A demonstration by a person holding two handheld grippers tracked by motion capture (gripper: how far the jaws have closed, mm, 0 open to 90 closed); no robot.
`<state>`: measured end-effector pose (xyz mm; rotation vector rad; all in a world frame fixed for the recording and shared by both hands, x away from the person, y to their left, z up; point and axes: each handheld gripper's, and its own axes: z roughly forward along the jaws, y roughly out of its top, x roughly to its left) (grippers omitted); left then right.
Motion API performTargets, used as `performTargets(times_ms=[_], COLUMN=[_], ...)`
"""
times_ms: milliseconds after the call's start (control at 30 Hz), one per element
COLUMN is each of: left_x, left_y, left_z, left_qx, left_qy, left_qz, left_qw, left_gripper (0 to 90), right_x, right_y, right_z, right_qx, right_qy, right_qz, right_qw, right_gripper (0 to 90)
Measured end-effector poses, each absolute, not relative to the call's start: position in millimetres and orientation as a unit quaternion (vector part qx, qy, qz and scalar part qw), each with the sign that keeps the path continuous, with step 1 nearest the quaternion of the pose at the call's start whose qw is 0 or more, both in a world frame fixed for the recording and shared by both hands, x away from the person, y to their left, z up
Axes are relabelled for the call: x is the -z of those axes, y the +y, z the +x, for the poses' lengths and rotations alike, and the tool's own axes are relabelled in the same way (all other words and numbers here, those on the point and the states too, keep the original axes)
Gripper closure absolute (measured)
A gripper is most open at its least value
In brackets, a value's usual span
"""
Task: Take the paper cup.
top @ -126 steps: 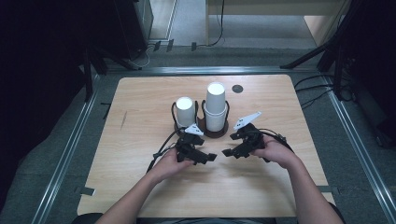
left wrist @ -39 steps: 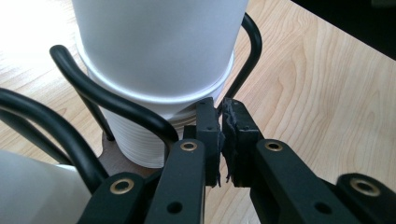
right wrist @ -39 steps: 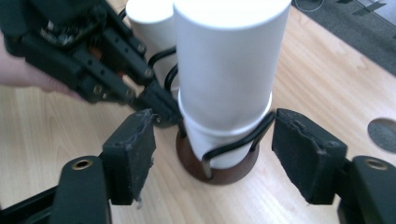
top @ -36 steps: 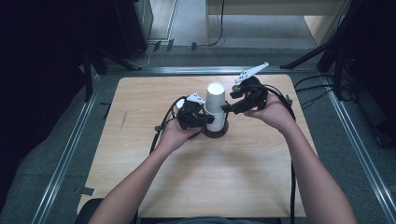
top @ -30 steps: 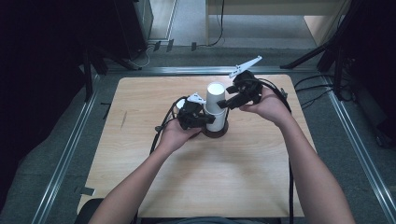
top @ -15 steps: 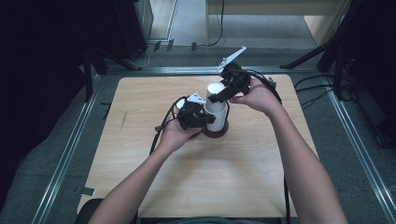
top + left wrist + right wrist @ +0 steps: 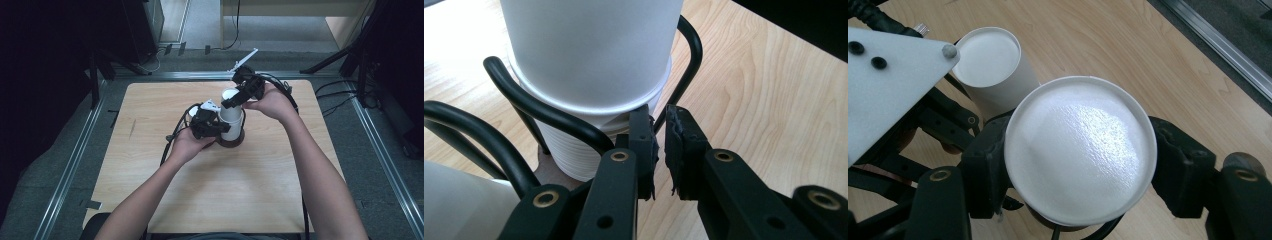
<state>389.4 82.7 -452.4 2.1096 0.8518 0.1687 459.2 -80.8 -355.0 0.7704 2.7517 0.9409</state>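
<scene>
Pale wooden table (image 7: 150, 200): black wire cup rack (image 7: 539, 112) holding a stack of inverted white paper cups (image 7: 231, 117). Left gripper (image 7: 659, 145): jaws nearly shut, empty, just beside the rack's wire. Right gripper (image 7: 1078, 165): jaws just closing, straddling the top cup (image 7: 1080, 150), pads against its sides.

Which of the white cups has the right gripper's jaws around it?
The taller stack, standing in the black wire holder; the right gripper straddles its top. The shorter cup stands beside it.
</scene>
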Motion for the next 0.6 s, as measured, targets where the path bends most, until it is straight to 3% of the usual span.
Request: performTargets(times_ms=[600], left_x=[454.3], left_y=[81.0], left_z=[388.9], left_qx=[-0.064], left_qy=[0.339], left_qz=[0.842], left_qw=[0.414], left_gripper=[81.2], right_x=[325.1], right_y=[-82.8], right_z=[452.1], right_qx=[-0.316], right_qy=[0.911], right_qz=[0.257], right_qw=[0.071], right_gripper=[33.0])
